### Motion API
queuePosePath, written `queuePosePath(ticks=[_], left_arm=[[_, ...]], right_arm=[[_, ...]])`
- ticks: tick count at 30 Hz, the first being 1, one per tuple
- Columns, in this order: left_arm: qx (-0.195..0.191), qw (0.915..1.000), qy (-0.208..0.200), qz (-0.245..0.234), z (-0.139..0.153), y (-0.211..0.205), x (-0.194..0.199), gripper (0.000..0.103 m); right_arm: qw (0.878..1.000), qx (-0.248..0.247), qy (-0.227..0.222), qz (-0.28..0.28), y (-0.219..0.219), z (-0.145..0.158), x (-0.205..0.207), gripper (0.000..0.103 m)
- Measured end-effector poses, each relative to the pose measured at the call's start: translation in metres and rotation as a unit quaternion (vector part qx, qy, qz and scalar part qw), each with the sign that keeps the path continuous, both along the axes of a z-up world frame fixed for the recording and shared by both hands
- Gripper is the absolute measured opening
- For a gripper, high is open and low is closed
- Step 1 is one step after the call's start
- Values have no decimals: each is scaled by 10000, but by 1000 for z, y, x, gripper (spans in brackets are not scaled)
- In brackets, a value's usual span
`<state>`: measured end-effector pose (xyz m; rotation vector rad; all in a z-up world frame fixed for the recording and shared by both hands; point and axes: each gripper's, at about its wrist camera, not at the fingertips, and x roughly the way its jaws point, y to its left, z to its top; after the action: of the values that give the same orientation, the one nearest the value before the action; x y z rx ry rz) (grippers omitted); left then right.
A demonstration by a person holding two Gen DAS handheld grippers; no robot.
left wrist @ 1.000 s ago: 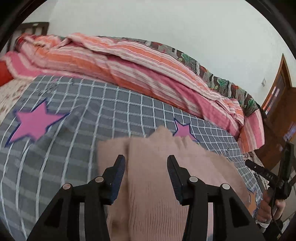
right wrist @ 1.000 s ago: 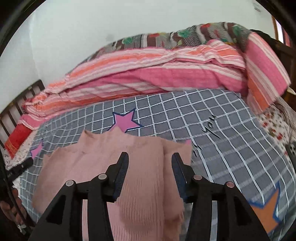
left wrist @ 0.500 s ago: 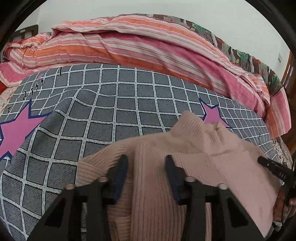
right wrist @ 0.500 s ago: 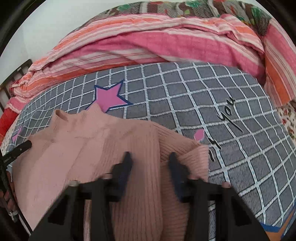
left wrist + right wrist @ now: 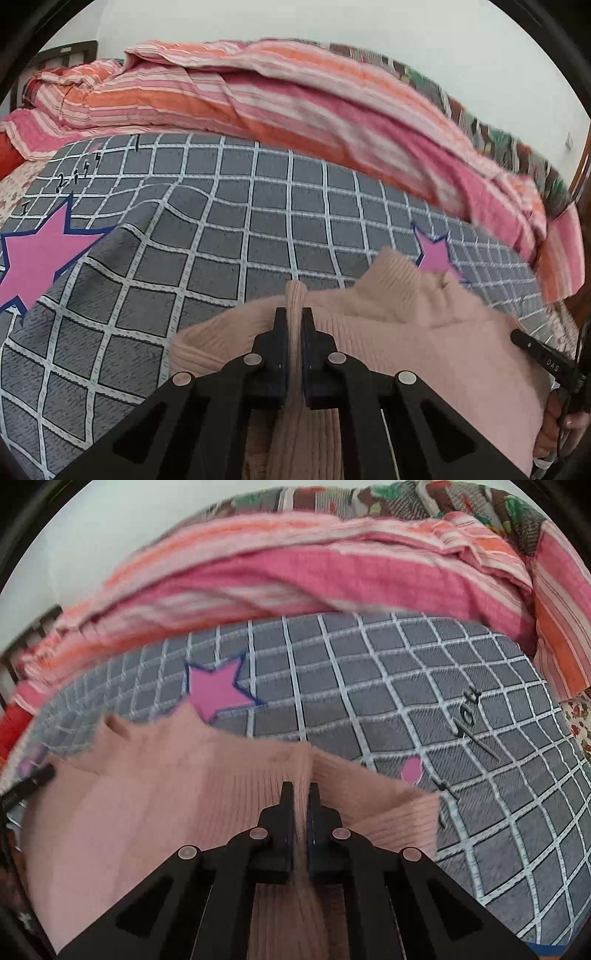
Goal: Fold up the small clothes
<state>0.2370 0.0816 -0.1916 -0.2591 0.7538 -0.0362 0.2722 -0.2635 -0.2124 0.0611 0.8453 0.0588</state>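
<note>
The pink knit sweater lies flat on the bed's grey checked cover, neck pointing away. The left gripper has its jaws pinched tight on a ridge of knit at one shoulder, and the right gripper is pinched likewise on the other. To fold well, both should lift evenly and carry the top edge over without stretching the ribbing. Beyond the jaws, the striped quilt is heaped well clear; nothing blocks the fold.

Ribbed pink knit sweater lies on a woven, checked cloth bedspread; matt black plastic jaws.
</note>
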Motion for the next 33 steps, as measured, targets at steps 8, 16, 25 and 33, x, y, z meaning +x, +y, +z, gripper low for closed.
queuePosePath(ticks=[8,16,25,33], left_arm=[[-122,9999,4,-34,8,6,-3,29],[-332,9983,-472,1,28,24,-22,58],[-535,9959,-721,49,28,58,-44,58],[-616,9959,-657,-38,11,65,-37,58]], right_arm=[[9983,-439,-249,-291,7,16,-16,20],[9954,20,-543,788,83,50,-55,52],[9957,-342,141,850,137,-3,-39,51],[9929,-996,559,338,151,-12,6,51]])
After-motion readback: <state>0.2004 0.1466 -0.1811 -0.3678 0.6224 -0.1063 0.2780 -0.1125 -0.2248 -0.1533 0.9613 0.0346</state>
